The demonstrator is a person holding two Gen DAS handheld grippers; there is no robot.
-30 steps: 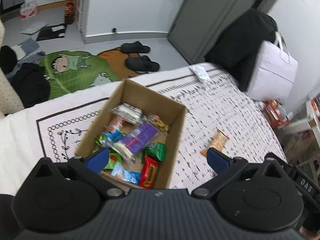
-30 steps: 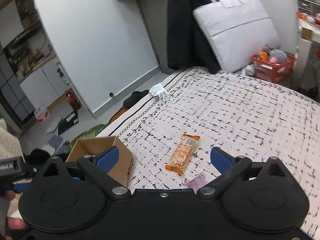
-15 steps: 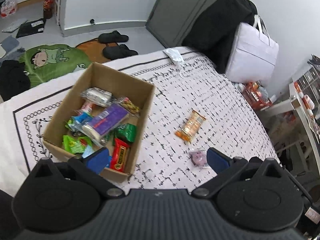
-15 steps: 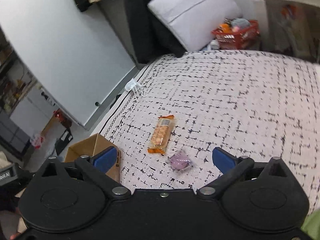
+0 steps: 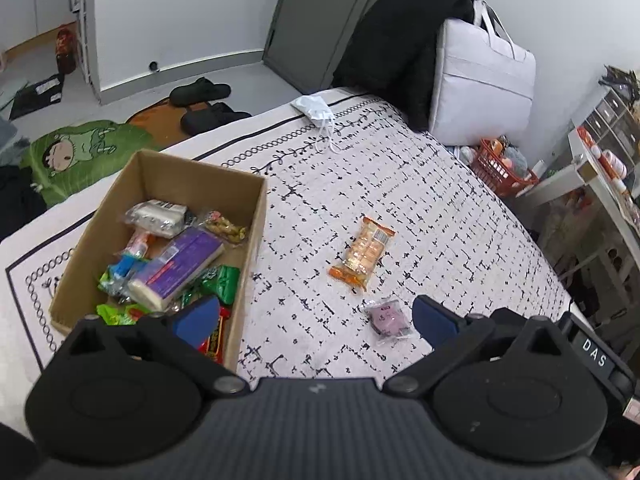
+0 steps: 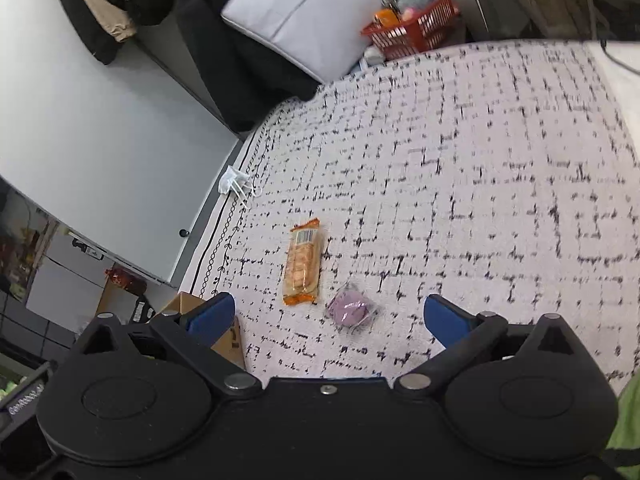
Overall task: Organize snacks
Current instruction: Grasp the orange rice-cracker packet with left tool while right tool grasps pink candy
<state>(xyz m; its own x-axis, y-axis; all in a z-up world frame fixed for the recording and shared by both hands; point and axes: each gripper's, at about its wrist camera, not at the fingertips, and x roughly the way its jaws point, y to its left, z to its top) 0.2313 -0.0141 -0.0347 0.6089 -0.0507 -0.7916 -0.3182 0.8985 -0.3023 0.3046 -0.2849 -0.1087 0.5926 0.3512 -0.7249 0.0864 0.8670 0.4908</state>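
Observation:
A cardboard box (image 5: 258,216) holding several snack packets stands on the patterned bedspread at the left; its corner shows in the right wrist view (image 6: 228,340). An orange cracker packet (image 5: 362,254) lies on the bedspread to the box's right, also in the right wrist view (image 6: 303,268). A small purple wrapped snack (image 5: 388,316) lies nearer, seen too in the right wrist view (image 6: 350,308). My left gripper (image 5: 316,320) is open and empty, above the box's near right corner. My right gripper (image 6: 328,318) is open and empty, just short of the purple snack.
A white face mask (image 5: 314,108) lies at the bed's far edge. A black coat and a white bag (image 5: 480,76) stand past the far corner. A red basket (image 5: 500,164) and shelves are right of the bed. Slippers (image 5: 200,90) and a green mat are on the floor.
Both grippers have moved right and forward. The view has swung from the box toward the orange packet and purple snack, which now lie closer to the fingers. Both grippers stay open.

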